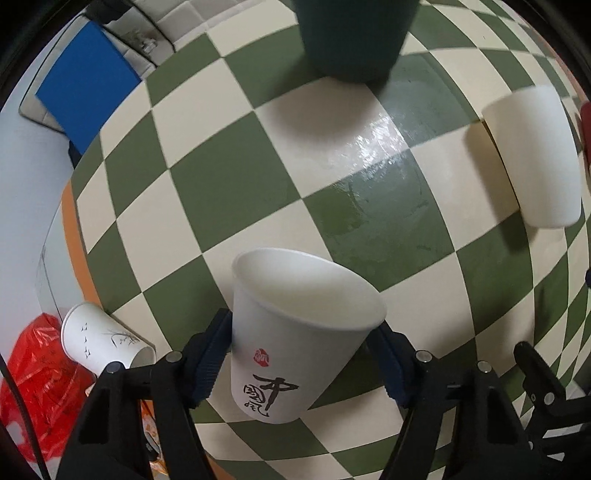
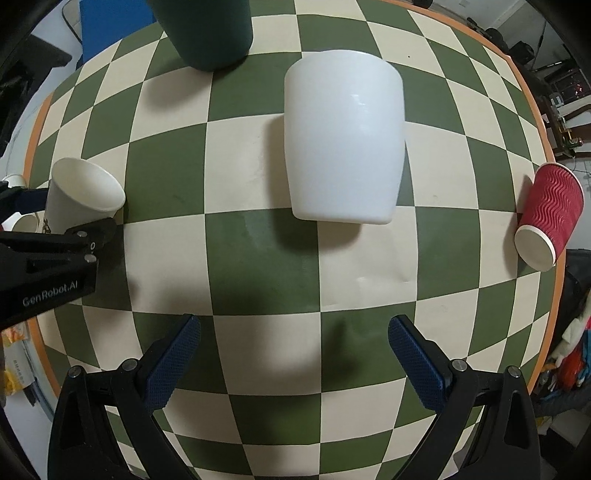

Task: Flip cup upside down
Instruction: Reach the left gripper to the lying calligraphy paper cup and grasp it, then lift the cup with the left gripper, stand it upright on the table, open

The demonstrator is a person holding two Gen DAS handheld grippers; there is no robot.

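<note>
My left gripper (image 1: 304, 339) is shut on a white paper cup (image 1: 291, 332) with black calligraphy and a red seal. The cup is mouth-up and tilted, held above the checkered table (image 1: 236, 192). The same cup (image 2: 83, 195) and the left gripper show at the left of the right wrist view. My right gripper (image 2: 293, 352) is open and empty above the table, with a white ceramic mug (image 2: 345, 138) standing upside down ahead of it.
A dark green cup (image 2: 207, 31) stands at the far side. A red ribbed paper cup (image 2: 550, 218) lies on its side at the right table edge. Another printed paper cup (image 1: 103, 341) lies at the left edge near a red bag (image 1: 40, 373).
</note>
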